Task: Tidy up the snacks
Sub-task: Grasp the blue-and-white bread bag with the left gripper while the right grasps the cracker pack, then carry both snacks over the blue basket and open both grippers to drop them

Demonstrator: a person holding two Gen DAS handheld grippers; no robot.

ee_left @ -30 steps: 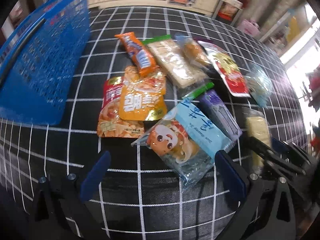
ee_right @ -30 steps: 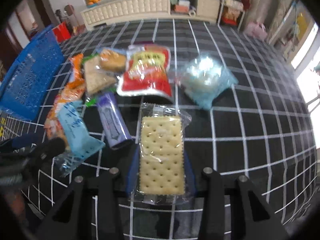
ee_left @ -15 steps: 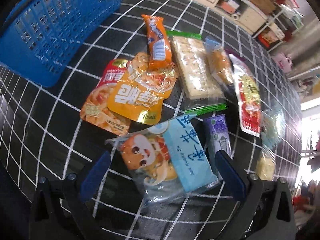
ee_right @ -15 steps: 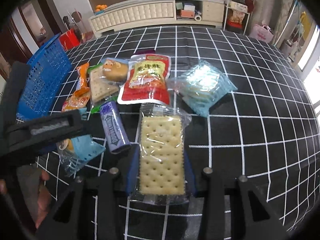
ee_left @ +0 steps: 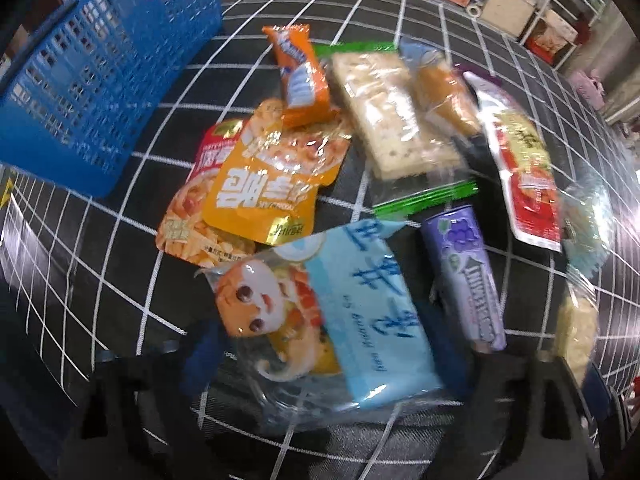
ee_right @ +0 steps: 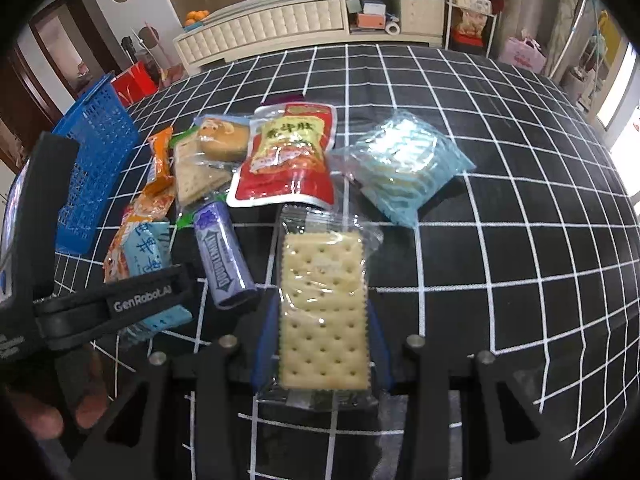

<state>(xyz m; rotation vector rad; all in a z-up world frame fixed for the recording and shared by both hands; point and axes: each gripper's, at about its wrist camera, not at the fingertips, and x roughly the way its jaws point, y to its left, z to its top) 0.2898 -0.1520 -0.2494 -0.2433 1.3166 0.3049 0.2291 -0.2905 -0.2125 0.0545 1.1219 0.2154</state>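
Several snack packs lie on the black checked tablecloth. My left gripper (ee_left: 332, 344) is open, its jaws on either side of the light blue cartoon snack pack (ee_left: 320, 316), which lies on the cloth. My right gripper (ee_right: 324, 320) is shut on a clear-wrapped cracker pack (ee_right: 324, 312). Next to it lie a purple grape candy pack (ee_right: 224, 260), a red pouch (ee_right: 288, 160) and a light blue bag (ee_right: 404, 164). The blue basket (ee_left: 92, 76) stands at the far left and also shows in the right wrist view (ee_right: 92, 172).
An orange pouch (ee_left: 272, 184), an orange bar (ee_left: 300, 76), a long cracker pack (ee_left: 388, 116) and a bun pack (ee_left: 444, 92) crowd the middle. A cream cabinet (ee_right: 280, 28) stands beyond the table. The left gripper's body (ee_right: 100, 308) shows at the right view's left edge.
My left gripper has moved forward and down, so the light blue cartoon pack now sits between its open jaws. My right gripper has stayed shut on the cracker pack.
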